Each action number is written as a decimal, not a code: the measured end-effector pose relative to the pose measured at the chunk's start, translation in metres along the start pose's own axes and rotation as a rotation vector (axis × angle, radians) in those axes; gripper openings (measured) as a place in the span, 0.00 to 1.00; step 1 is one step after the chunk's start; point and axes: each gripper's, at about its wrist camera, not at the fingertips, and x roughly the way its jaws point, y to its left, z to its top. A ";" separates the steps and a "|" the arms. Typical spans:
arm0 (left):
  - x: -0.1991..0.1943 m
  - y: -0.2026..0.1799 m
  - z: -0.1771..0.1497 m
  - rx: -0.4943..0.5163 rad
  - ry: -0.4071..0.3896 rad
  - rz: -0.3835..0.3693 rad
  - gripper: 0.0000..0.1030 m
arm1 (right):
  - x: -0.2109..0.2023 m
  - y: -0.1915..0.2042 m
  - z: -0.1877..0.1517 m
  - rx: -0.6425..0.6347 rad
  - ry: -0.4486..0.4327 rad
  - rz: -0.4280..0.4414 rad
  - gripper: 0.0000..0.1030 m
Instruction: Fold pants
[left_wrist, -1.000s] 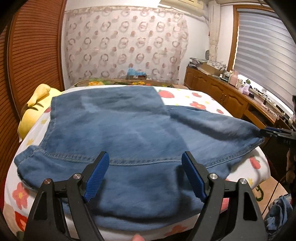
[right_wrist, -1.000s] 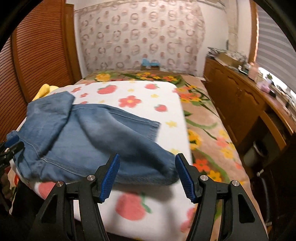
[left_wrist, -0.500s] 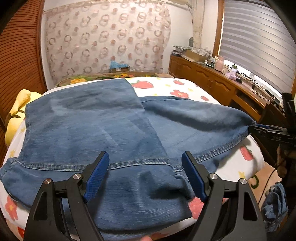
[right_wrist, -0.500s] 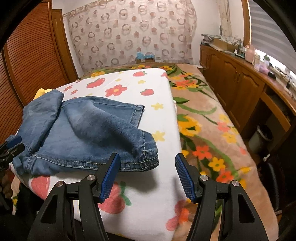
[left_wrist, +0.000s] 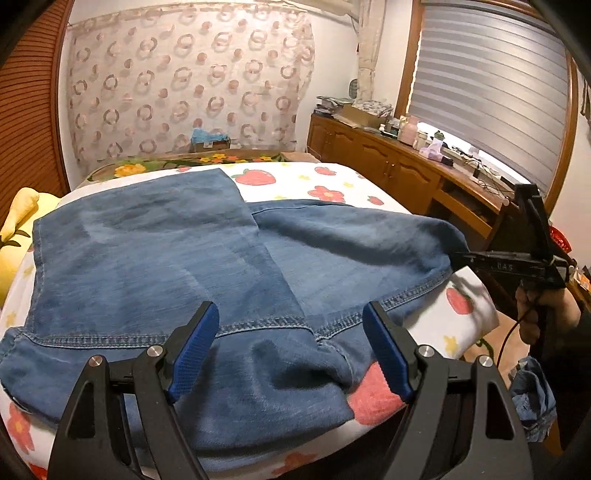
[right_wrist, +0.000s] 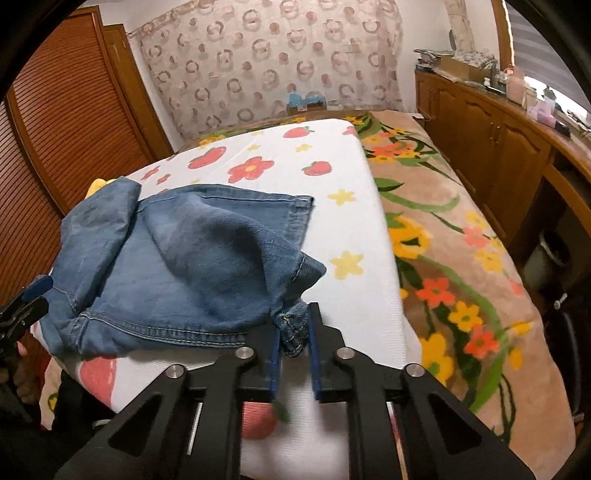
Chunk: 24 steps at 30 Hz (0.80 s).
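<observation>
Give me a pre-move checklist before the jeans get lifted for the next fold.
1. Right tongs gripping the jeans: ok. The jaws have just closed, and the pads pinch a bunched hem corner.
2. Left tongs gripping: not ok. They stand open above the near edge of the denim and hold nothing.
3. Cloth flat: not ok. The right wrist view shows a raised hump behind the pinched corner.
4. How many layers the right tongs caught: cannot tell.
5. Jeans fully on the strawberry blanket: not ok; the near edge hangs over the front.
</observation>
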 end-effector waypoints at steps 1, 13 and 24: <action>-0.002 0.001 -0.001 0.009 0.002 0.004 0.79 | -0.003 0.001 0.002 -0.004 -0.011 0.001 0.10; -0.039 0.031 -0.002 -0.012 -0.029 0.036 0.79 | -0.055 0.070 0.051 -0.120 -0.212 0.099 0.09; -0.074 0.061 -0.004 -0.053 -0.087 0.074 0.79 | -0.082 0.210 0.095 -0.407 -0.291 0.280 0.08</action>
